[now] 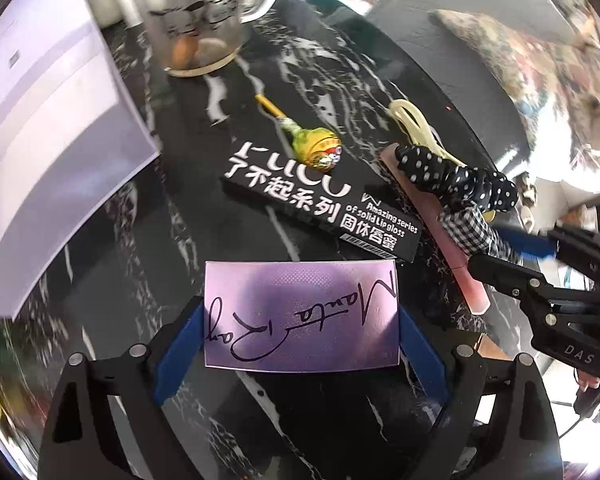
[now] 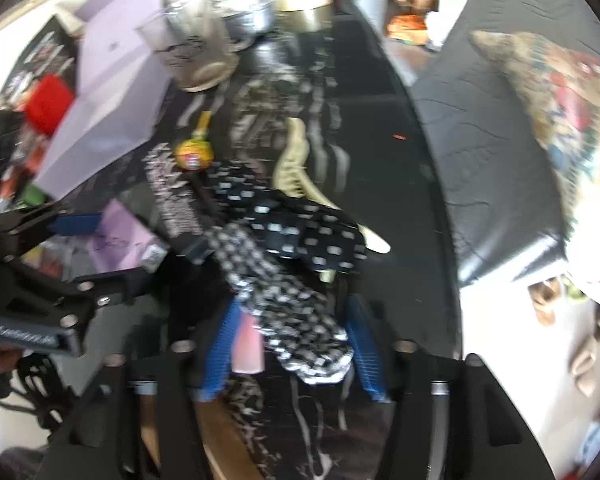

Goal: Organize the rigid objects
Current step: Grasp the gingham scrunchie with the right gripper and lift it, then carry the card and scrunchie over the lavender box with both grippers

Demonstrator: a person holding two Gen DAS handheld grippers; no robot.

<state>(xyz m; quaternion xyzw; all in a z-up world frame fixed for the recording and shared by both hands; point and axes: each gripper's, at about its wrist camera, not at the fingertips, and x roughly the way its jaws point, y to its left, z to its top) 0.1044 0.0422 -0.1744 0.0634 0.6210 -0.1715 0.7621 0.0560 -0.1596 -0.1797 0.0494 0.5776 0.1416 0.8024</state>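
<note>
My left gripper (image 1: 300,316) is shut on a purple box (image 1: 300,316) with a black handwritten signature, held just above the black marble table (image 1: 140,260). Beyond it lie a black lip-gloss box (image 1: 320,204) and a yellow-green lollipop (image 1: 316,146). My right gripper (image 2: 290,320) has its blue fingers around a black-and-white checked scrunchie (image 2: 284,304) and a pink stick (image 2: 248,344); the view is blurred. A black polka-dot scrunchie (image 2: 300,232) and a cream hair claw (image 2: 296,164) lie just ahead. In the left wrist view the right gripper (image 1: 540,280) is at the right.
A glass mug (image 1: 196,20) stands at the back of the table. A white-lilac open box (image 1: 48,128) fills the left side. A red-capped item (image 2: 48,104) and clutter lie far left. A grey sofa with a patterned cushion (image 2: 548,92) sits beyond the table's right edge.
</note>
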